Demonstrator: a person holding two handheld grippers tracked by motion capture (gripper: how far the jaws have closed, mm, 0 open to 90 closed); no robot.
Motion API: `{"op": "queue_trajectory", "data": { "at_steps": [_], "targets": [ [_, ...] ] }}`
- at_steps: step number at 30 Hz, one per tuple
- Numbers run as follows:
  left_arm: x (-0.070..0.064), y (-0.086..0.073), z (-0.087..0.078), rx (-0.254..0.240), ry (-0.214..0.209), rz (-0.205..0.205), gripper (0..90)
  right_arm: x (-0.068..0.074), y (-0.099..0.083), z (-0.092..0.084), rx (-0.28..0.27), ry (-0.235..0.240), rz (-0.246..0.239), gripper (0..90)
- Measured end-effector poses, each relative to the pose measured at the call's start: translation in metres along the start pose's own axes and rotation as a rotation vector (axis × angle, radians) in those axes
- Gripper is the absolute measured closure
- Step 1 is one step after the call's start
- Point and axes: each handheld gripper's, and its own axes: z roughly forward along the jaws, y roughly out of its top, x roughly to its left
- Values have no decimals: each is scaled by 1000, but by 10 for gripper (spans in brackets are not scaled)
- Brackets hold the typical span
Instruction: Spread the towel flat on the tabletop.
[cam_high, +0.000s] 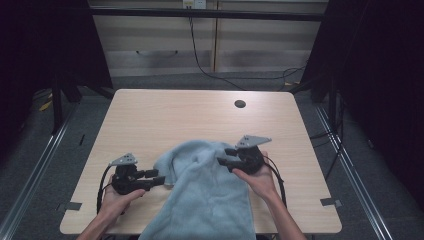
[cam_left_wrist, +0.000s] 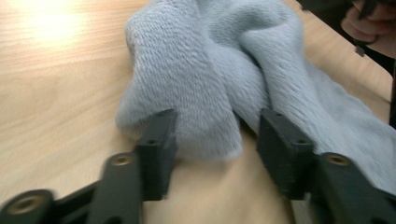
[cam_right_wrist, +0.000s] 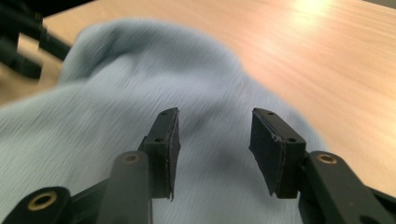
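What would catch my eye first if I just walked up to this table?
A rumpled light-blue towel heaped on the near middle of the wooden table, spilling over its front edge. On either side a hand holds black tongs, left tongs and right tongs, both open and pointing at the towel.

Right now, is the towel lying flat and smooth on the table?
No, the towel is bunched into a rumpled heap on the table.

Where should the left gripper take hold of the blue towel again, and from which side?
Take the bunched fold at the towel's left edge, which hangs between the open pads of the left gripper. Come in level from the left, low over the table: that fold stands up in a thick ridge with bare wood beside it, so the pads can probably close across it without snagging flat cloth.
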Motion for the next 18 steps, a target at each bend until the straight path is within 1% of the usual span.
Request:
{"op": "queue_trajectory", "data": {
  "at_steps": [1, 2, 3, 4, 5, 6, 7, 8, 9, 10, 11, 12, 13, 14, 15, 18],
  "targets": [
    [-1, 1, 5, 9, 6, 4, 458, -3, 4, 6, -2, 1, 11, 500],
    [-2, 3, 11, 22, 11, 12, 435, -7, 8, 13, -1, -1, 22, 482],
    [-2, 4, 15, 31, 27, 14, 414, -10, 12, 22, 9, 6, 33, 471],
    [-3, 6, 19, 31, 54, -2, 425, -12, 14, 26, 16, 9, 34, 467],
    [-1, 8, 21, 28, 65, -6, 482, -13, 15, 32, 27, 5, 36, 453],
    [2, 10, 24, 21, 83, -11, 565, -14, 16, 37, 40, 7, 44, 449],
    [4, 11, 25, 13, 96, -15, 713, -15, 15, 43, 53, 13, 55, 459],
    [8, 14, 25, 8, 96, -16, 779, -16, 14, 46, 60, 18, 65, 487],
    [10, 16, 25, -10, 96, -17, 824, -16, 12, 49, 72, 31, 70, 567],
    [11, 18, 25, -24, 95, -26, 842, -15, 9, 50, 86, 41, 69, 711],
    [12, 21, 23, -29, 95, -24, 848, -13, 8, 50, 88, 39, 60, 775],
    [12, 25, 20, -63, 96, -29, 852, -11, 7, 48, 85, 44, 55, 808],
    [12, 29, 17, -83, 98, -27, 855, -10, 8, 43, 74, 53, 52, 834],
    [11, 35, 12, -106, 100, -26, 855, -8, 9, 39, 68, 53, 47, 840],
    [10, 43, 7, -130, 111, -17, 855, -7, 11, 33, 53, 51, 36, 844],
    [6, 73, -17, -220, 122, 13, 857, -2, 22, 8, -8, 50, 15, 849]
  ]
}}
